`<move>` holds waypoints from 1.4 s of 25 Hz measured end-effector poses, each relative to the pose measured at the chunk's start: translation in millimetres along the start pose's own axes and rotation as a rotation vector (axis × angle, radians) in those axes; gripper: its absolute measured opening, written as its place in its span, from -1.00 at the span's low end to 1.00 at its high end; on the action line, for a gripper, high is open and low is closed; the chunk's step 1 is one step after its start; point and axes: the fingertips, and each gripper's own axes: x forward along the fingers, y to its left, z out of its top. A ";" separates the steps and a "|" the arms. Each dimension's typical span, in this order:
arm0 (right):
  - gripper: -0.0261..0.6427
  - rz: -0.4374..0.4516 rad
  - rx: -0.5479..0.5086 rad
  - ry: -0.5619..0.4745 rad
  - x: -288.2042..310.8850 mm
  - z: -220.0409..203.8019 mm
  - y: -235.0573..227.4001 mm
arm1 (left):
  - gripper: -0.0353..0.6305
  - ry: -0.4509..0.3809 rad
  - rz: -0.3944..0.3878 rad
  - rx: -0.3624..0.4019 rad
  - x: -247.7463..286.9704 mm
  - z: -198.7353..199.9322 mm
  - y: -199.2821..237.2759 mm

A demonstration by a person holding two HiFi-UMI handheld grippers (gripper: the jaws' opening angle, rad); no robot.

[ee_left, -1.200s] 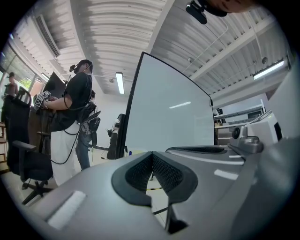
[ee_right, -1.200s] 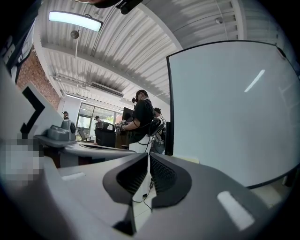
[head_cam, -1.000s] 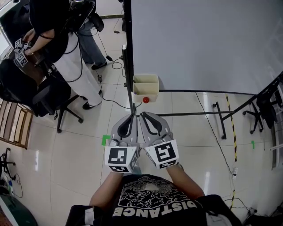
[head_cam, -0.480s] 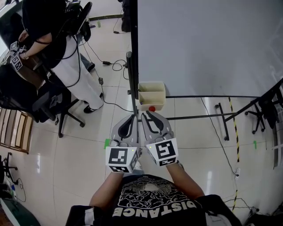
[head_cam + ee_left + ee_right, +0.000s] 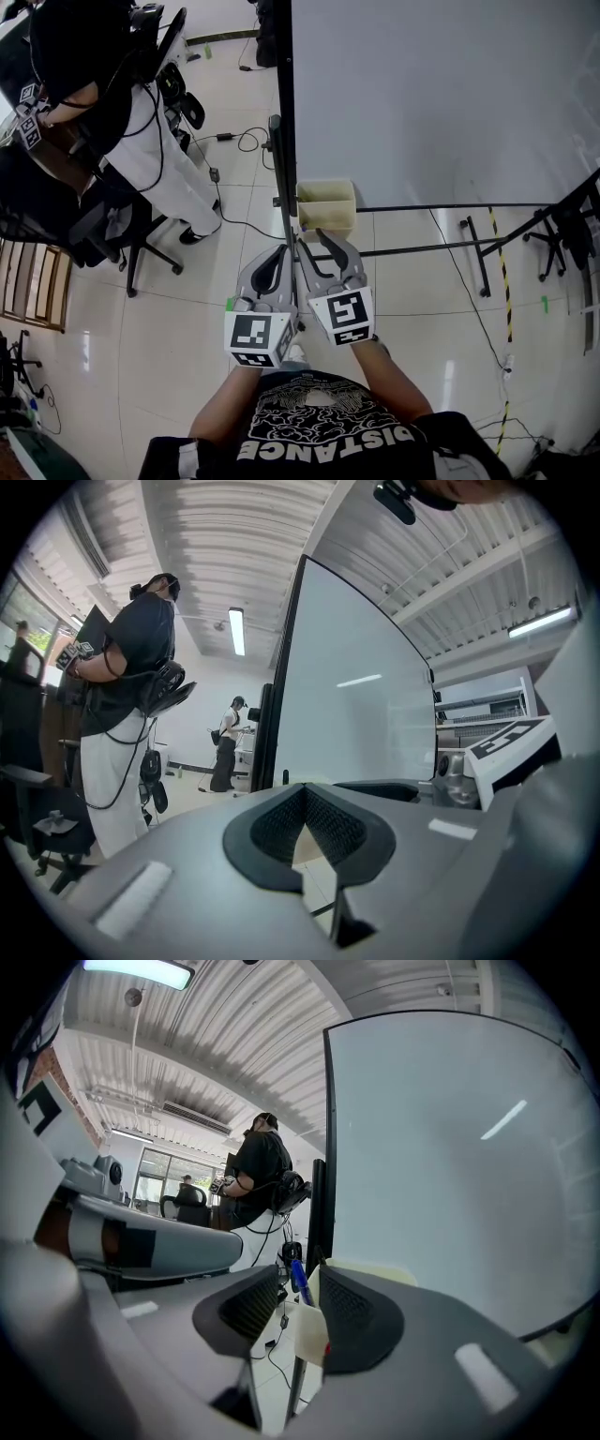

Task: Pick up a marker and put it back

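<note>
A cream marker box (image 5: 325, 204) hangs at the lower left corner of the whiteboard (image 5: 441, 94). My right gripper (image 5: 315, 240) reaches its front edge, and its jaws have just been opening. In the right gripper view a blue marker (image 5: 300, 1283) stands upright between the spread pads (image 5: 251, 1305) of the right gripper (image 5: 298, 1296), and neither pad presses on it. The cream box (image 5: 312, 1333) sits just behind the jaws, with a bit of red on its front. Beside it my left gripper (image 5: 282, 249) is shut and holds nothing; its tips (image 5: 305, 794) meet.
A person in a black top and white trousers (image 5: 150, 131) stands at the left beside an office chair (image 5: 103, 216). Cables (image 5: 239, 141) lie on the tiled floor. The whiteboard's stand legs (image 5: 473, 248) and striped floor tape (image 5: 499, 272) are at the right.
Both grippers have moved closer to the cream box. The right jaws were shut and now stand apart. The red knob on the box's front is now hidden behind the right gripper.
</note>
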 end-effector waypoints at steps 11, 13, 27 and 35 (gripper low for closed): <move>-0.57 -0.034 -0.038 0.009 29.2 -8.7 -7.1 | -0.88 0.010 -0.008 0.001 14.3 1.7 18.3; -0.61 -0.040 -0.049 0.013 31.8 -10.3 -8.2 | -0.88 0.005 -0.012 0.007 16.8 2.1 19.9; -0.81 -0.076 -0.081 -0.008 30.1 -4.3 -12.5 | -0.88 0.015 -0.033 0.004 20.4 -0.8 21.5; -0.81 -0.080 -0.101 -0.068 14.1 21.5 -7.7 | -0.88 -0.001 -0.032 -0.001 10.7 4.0 15.7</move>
